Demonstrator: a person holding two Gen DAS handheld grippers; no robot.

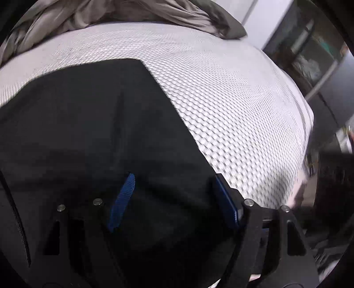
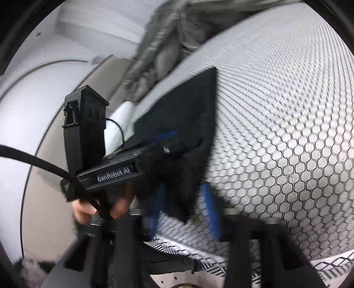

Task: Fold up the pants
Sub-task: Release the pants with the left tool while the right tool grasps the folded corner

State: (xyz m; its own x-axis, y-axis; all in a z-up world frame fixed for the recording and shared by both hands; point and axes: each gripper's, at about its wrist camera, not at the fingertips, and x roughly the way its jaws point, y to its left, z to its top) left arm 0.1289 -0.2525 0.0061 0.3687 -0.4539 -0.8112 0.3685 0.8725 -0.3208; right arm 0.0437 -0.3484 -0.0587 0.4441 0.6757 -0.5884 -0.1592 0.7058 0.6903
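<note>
The black pants (image 1: 93,124) lie flat and folded on a white honeycomb-patterned mattress (image 1: 232,106). My left gripper (image 1: 174,197) hovers over the near right part of the pants with its blue pads (image 1: 122,199) spread wide apart and nothing between them. In the right wrist view the pants (image 2: 188,115) show as a dark folded panel, with the left gripper body (image 2: 124,170) resting on them. My right gripper (image 2: 183,203) is open, its blue fingers (image 2: 211,206) on either side of the pants' near corner, blurred by motion.
A crumpled grey blanket (image 1: 124,15) is heaped at the far end of the mattress, also in the right wrist view (image 2: 168,44). A dark cabinet (image 1: 309,51) stands beyond the mattress's right edge. A white wall (image 2: 44,93) is on the left.
</note>
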